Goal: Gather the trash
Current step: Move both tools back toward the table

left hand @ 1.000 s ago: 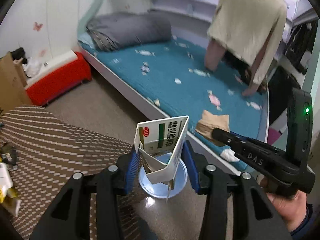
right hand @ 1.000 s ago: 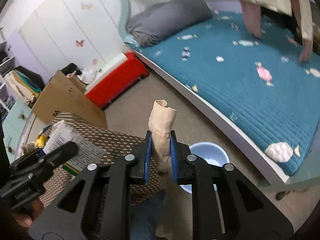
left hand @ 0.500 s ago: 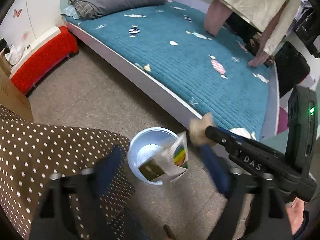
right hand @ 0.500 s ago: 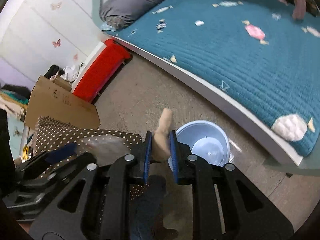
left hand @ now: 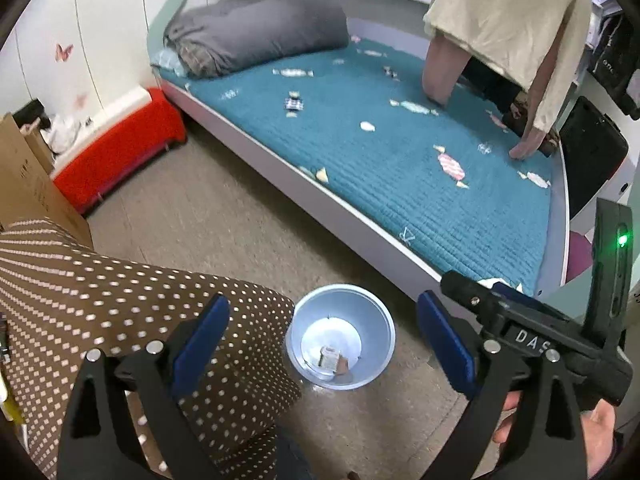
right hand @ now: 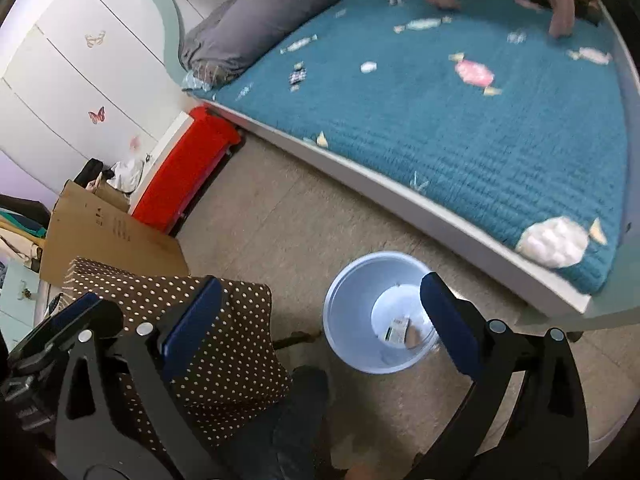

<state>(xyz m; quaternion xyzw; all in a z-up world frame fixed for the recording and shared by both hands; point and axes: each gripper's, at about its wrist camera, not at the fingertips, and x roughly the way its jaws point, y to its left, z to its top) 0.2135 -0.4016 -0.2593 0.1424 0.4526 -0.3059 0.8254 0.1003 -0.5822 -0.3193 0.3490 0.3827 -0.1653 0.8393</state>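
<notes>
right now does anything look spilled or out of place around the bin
Nothing has spilled. The bin stands upright on the floor between the dotted cloth and the bed, and the two scraps lie inside it, none on the floor beside it. The candy shapes on the bed look like the cover's print, not litter.

Carton [left hand: 329,358] in blue bin [left hand: 376,320]

place: home bedroom | signs: bed [left hand: 400,168] with teal quilt, grey bolster [left hand: 256,36], butterfly-stickered wardrobe [right hand: 80,72]
</notes>
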